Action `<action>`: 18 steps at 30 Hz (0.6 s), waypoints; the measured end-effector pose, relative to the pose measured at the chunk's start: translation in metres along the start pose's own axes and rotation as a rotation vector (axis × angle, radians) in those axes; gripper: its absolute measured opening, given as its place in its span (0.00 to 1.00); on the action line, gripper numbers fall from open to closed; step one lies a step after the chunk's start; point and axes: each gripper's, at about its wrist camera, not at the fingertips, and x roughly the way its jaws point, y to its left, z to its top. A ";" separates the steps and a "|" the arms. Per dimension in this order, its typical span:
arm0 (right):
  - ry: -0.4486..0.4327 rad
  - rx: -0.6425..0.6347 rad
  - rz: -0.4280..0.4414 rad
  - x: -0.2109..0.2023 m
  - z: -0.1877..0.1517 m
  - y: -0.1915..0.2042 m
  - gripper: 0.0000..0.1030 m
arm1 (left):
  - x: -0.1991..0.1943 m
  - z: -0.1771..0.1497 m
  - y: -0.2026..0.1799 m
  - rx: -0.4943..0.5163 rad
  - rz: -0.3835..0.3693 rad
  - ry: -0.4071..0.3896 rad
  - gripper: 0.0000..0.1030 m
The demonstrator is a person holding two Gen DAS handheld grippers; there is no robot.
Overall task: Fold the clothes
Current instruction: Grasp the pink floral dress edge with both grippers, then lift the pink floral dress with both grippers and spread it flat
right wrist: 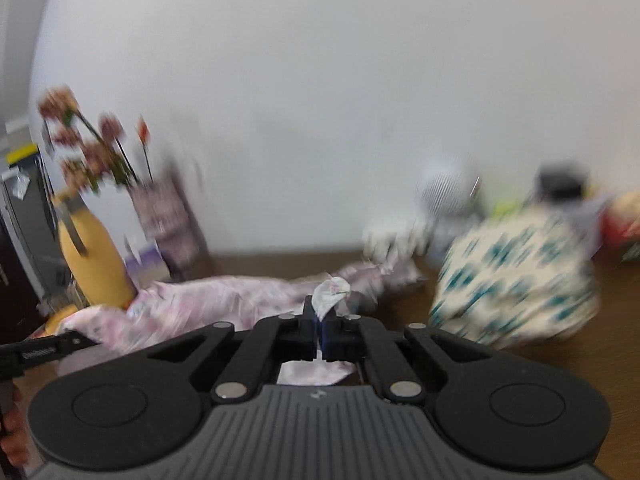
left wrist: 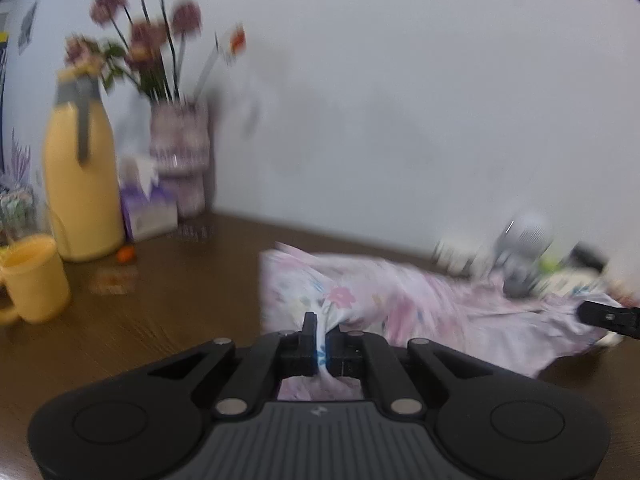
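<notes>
Two grippers pinch a pink floral garment stretched across a brown table.

The left gripper is clamped on a gathered fold of the garment at its near left edge; the right gripper is clamped on another bunched edge, a tuft of cloth standing up between its fingers. In the left view, the garment spreads from 12 toward 3 o'clock. A yellow jug, a yellow mug, a tissue box and a vase of flowers stand at 10 o'clock. In the right view, a cream and teal cloth heap sits at 2 o'clock. Both views are motion-blurred.
</notes>
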 end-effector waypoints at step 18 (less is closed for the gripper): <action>-0.087 -0.155 -0.240 -0.269 0.009 -0.018 0.01 | -0.157 0.041 0.072 -0.058 -0.127 -0.042 0.04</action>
